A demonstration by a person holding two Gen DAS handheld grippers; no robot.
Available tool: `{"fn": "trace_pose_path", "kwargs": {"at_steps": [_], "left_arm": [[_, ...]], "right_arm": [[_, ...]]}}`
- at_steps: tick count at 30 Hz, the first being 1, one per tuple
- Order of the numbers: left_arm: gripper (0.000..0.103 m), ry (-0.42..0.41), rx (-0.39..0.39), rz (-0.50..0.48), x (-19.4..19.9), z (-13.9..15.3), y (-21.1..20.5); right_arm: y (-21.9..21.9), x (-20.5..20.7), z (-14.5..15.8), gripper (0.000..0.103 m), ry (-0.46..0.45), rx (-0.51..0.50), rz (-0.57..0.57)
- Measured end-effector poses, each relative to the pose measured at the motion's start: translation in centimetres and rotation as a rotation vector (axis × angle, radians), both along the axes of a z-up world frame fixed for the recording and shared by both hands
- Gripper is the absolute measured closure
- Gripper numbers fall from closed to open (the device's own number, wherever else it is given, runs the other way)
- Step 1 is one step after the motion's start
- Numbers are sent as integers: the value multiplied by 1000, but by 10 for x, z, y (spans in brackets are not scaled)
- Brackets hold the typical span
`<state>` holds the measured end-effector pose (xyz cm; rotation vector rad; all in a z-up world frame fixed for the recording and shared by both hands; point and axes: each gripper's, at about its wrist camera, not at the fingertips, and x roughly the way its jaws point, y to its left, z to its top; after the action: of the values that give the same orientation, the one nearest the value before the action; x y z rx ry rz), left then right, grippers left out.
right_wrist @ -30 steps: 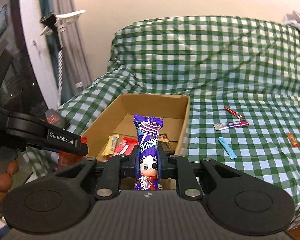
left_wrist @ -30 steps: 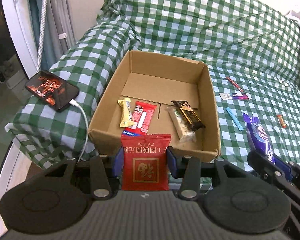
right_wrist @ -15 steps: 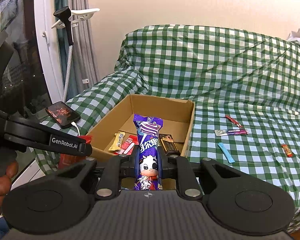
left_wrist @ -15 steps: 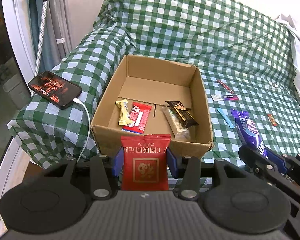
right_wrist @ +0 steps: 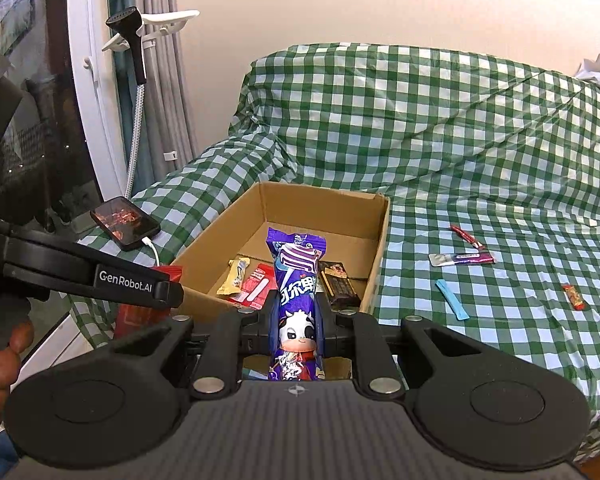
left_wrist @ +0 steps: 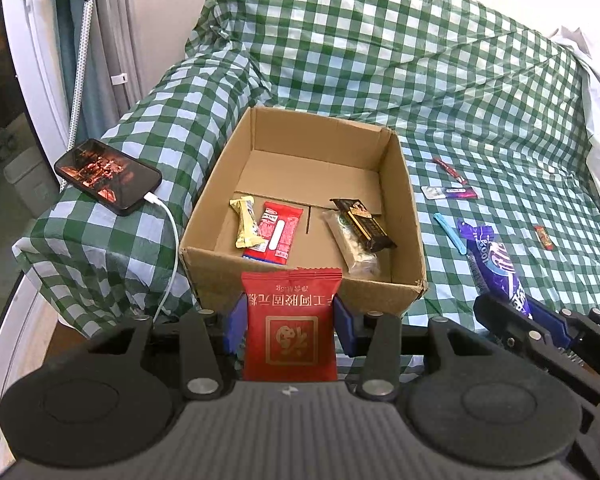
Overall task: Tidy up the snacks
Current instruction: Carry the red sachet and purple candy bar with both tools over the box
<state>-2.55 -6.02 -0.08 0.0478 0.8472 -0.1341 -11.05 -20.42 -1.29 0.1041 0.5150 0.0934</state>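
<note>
We hold two snacks just short of the box, which sits open-topped on the checked cover. Our left gripper is clamped on the red packet, whose top edge overlaps the box's near wall. Our right gripper is clamped on the purple packet, which stands upright in front of the box's near right corner.

Inside the box, four snacks lie along the near half: a yellow bar resting on a red pouch toward the left wall, and a dark bar lying across a clear pack toward the right wall. The far half of the box floor is bare cardboard, and a bare strip runs between the two pairs.

Right of the box, well apart from it, loose snacks lie on the cover: a blue stick, a silver sachet, a red stick and a small red candy. Left of the box, a phone sits on the armrest with a white cable hanging over its edge, close by the box's left wall.

The left view shows the box floor from above and the right gripper at its right border. Only the right view shows a hand on the left gripper, and a black steamer head up by the curtains.
</note>
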Motion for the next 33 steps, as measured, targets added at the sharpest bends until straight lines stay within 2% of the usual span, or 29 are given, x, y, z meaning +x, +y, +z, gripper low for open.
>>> {"fn": "trace_pose_path", "kwargs": {"at_steps": [17, 33], "left_arm": [[52, 50, -2, 1, 15, -15, 1], [52, 63, -26, 20, 23, -21, 8]], "right_arm": [[1, 17, -10, 85, 64, 2, 3], [6, 24, -14, 85, 93, -25, 14]]}}
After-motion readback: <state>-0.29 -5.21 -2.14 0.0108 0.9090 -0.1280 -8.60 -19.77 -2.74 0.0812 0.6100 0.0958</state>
